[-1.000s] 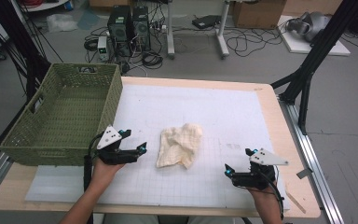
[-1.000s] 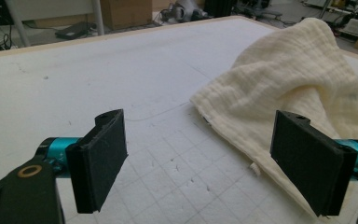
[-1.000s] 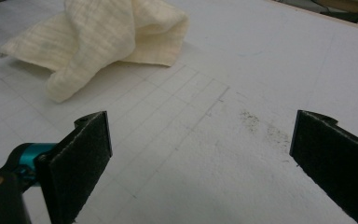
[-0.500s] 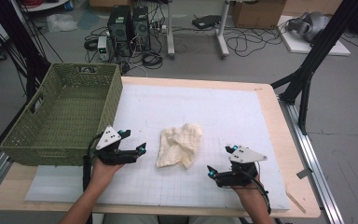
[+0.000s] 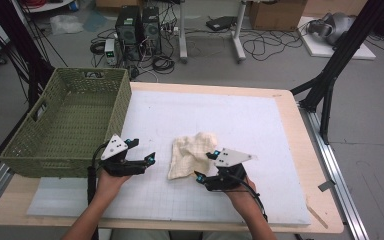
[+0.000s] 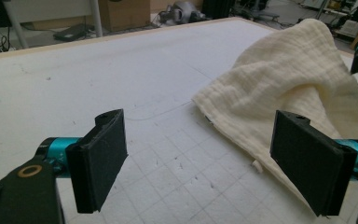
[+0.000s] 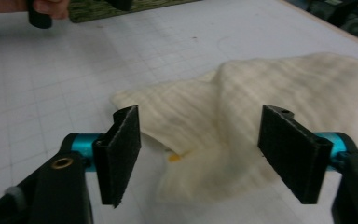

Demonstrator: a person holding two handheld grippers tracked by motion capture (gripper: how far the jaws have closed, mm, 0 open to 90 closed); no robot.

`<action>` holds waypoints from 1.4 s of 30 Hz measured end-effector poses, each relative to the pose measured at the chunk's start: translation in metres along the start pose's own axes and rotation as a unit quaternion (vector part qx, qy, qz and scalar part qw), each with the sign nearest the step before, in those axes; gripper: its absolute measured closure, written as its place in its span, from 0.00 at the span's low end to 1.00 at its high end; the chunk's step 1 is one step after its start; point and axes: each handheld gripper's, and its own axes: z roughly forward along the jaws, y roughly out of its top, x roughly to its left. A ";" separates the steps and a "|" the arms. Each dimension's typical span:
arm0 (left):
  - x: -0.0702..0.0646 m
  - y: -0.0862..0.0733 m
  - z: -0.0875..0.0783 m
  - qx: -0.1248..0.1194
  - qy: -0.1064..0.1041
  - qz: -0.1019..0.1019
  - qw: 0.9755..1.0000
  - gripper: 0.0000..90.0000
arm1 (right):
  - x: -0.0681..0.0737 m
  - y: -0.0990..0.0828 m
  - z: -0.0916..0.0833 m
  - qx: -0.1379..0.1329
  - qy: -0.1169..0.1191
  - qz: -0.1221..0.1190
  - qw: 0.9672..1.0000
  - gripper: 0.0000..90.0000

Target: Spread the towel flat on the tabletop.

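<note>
At the far left a green woven basket [image 5: 67, 122] sits on the tabletop [image 5: 290, 150], its near corner hanging over the edge; as far as its floor can be seen past the walls, nothing lies in it. Just in front of its near wall the left tool [image 5: 145, 160] hovers over the white gridded mat [image 5: 240, 120], its jaws apart with only bare mat between them. In the left gripper view the right-hand jaw cuts off the near hem of the cream muslin cloth [image 6: 289, 88], so whether pad and fabric touch there is hard to say.

The cloth [image 5: 190, 152] lies crumpled in the middle of the mat, between the two tools. Its folds hide their own undersides. A small yellowish speck shows under one flap in the right gripper view, too blurred to identify.

The right tool [image 5: 205, 165] is at the cloth's right edge, its jaws just lately closing in but open, the fabric [image 7: 242, 116] lying beyond and between them, ungripped. Its grey plate covers part of the cloth from above.
</note>
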 end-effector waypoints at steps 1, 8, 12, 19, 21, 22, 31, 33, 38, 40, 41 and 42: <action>0.000 0.000 0.000 -0.001 0.000 -0.001 1.000 0.21 | 0.001 0.002 0.005 0.003 0.010 -0.001 1.000 0.36; -0.002 -0.001 0.002 0.002 -0.008 0.001 1.000 0.21 | 0.000 0.001 0.040 0.062 0.001 -0.027 0.998 0.41; -0.002 -0.001 0.003 0.005 -0.009 0.002 1.000 0.21 | -0.003 -0.004 0.052 0.103 -0.019 -0.041 0.994 0.65; 0.001 -0.002 0.002 0.004 -0.007 -0.003 1.000 0.21 | -0.009 0.005 0.030 0.069 -0.010 -0.004 0.998 0.96; 0.000 -0.002 0.002 0.005 -0.008 -0.003 1.000 0.21 | -0.016 0.007 0.020 0.049 -0.013 0.021 0.998 0.97; 0.000 -0.002 0.002 0.005 -0.008 -0.003 1.000 0.21 | -0.021 0.008 0.015 0.036 -0.015 0.037 0.999 0.97; 0.000 -0.003 0.003 0.005 -0.010 -0.003 1.000 0.21 | -0.061 -0.009 -0.019 0.057 -0.134 0.100 0.984 0.97; 0.001 -0.003 0.003 0.005 -0.009 -0.004 1.000 0.21 | -0.066 -0.018 -0.021 0.090 -0.159 0.100 0.978 0.97; 0.000 -0.003 0.004 0.005 -0.010 -0.004 1.000 0.21 | -0.066 -0.028 -0.028 0.093 -0.165 0.099 0.977 0.72; 0.000 -0.003 0.004 0.005 -0.010 -0.003 1.000 0.21 | -0.058 -0.024 -0.029 0.069 -0.148 0.089 0.983 0.63; 0.000 -0.003 0.004 0.005 -0.010 -0.003 1.000 0.21 | -0.053 -0.021 -0.029 0.055 -0.136 0.081 0.986 0.61; 0.000 -0.003 0.004 0.005 -0.010 -0.003 1.000 0.21 | -0.048 -0.018 -0.028 0.044 -0.125 0.070 0.989 0.59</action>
